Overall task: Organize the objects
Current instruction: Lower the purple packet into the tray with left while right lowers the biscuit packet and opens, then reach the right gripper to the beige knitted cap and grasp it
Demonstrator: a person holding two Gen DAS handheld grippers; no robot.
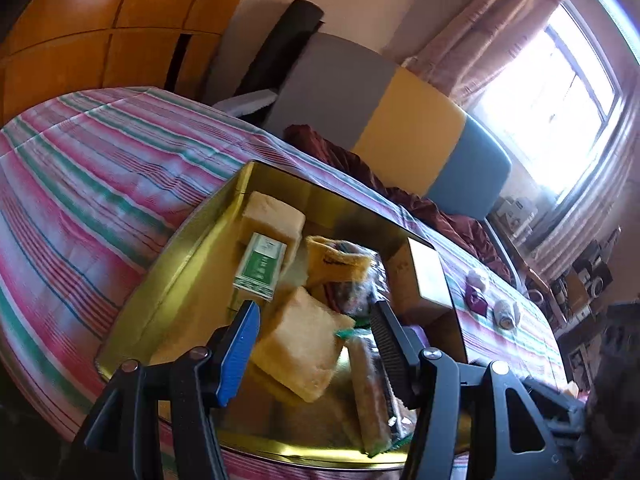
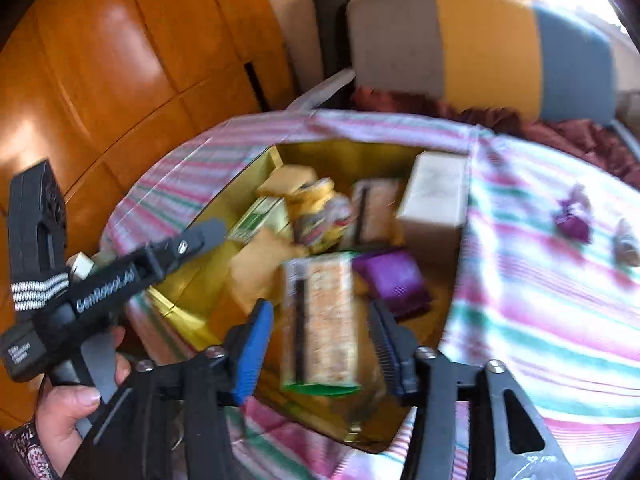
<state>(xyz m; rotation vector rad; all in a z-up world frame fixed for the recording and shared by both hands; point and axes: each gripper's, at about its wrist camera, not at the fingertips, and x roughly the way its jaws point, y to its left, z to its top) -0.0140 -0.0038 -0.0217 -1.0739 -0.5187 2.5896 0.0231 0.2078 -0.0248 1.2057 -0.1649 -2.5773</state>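
Right wrist view: my right tongs (image 2: 320, 344) spread, snack bar (image 2: 320, 316) loose between pads inside gold tin (image 2: 192, 292). Left tongs (image 1: 316, 344) spread, empty. Leftover purple trinket (image 2: 572, 220) at two o'clock on bed; I'd approach low, pinch squarely.

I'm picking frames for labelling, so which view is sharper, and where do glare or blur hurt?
Left wrist view: mostly sharp, but the window is blown out and fisheye bends the striped cloth. Right wrist view: motion blur smears the gold tin and its contents, and the snack bar packet print is unreadable.
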